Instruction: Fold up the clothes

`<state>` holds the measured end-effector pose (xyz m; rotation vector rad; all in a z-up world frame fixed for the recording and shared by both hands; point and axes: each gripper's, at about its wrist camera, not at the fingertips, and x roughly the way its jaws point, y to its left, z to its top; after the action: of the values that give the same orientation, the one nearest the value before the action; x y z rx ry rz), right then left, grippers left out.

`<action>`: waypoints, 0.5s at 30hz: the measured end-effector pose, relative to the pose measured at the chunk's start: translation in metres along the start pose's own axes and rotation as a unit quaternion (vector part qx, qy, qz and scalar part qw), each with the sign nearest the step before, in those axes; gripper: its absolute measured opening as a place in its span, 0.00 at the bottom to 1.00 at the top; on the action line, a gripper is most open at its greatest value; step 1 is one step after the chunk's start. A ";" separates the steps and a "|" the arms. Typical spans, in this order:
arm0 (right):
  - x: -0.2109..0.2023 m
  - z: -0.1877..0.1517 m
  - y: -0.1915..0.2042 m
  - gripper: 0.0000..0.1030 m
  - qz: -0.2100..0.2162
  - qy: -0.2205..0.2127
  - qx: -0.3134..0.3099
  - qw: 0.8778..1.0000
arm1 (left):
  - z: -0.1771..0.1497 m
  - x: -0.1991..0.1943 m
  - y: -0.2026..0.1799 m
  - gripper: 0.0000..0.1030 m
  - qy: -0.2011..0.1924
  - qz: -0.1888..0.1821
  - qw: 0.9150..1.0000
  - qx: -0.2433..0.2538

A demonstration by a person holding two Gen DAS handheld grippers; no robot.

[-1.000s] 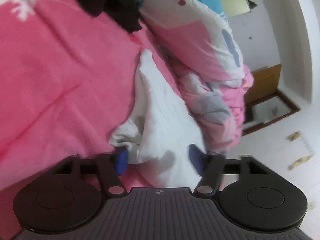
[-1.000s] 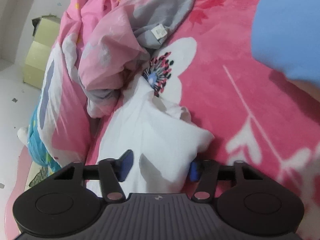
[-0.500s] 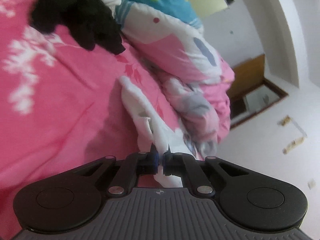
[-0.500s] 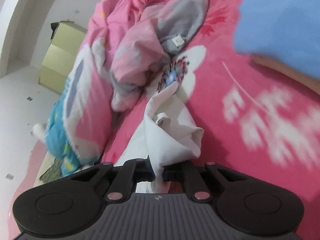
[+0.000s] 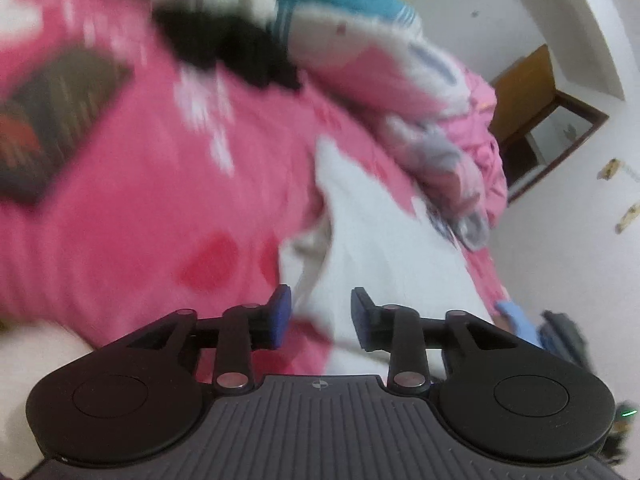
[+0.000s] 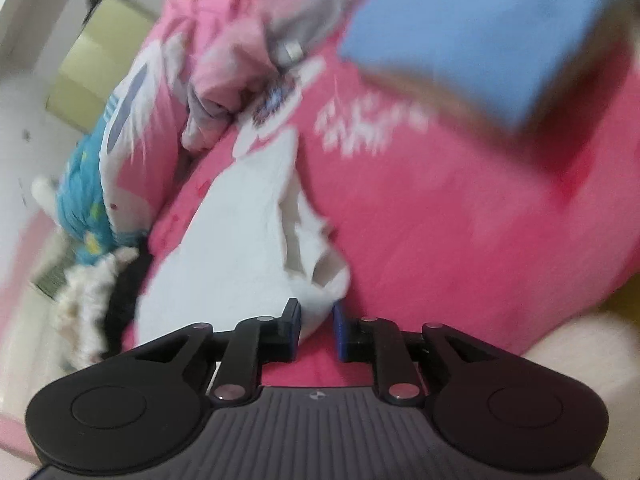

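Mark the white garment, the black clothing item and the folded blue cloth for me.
white garment (image 6: 240,232): right wrist view, on its flat middle.
black clothing item (image 5: 224,46): left wrist view, on its blurred centre.
folded blue cloth (image 6: 480,28): right wrist view, on its top face.

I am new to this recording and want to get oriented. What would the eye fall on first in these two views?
First, the white garment lying on the pink sheet, stretching away from both grippers. The left gripper and the right gripper each stand open with white cloth between the pads, their jaws having just been opening. Beyond the garment, a crumpled pink quilt is piled along the bed's edge.
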<state>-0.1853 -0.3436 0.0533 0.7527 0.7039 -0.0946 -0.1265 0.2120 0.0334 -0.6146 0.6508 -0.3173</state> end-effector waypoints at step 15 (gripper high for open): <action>0.061 -0.035 0.047 0.17 -0.016 -0.021 -0.291 0.956 | -0.028 0.063 -0.050 0.38 0.035 0.046 0.990 0.131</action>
<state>-0.1429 -0.2757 0.0256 0.1739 0.6579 0.0683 -0.1009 0.1320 0.0179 -0.3224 0.6899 -0.3331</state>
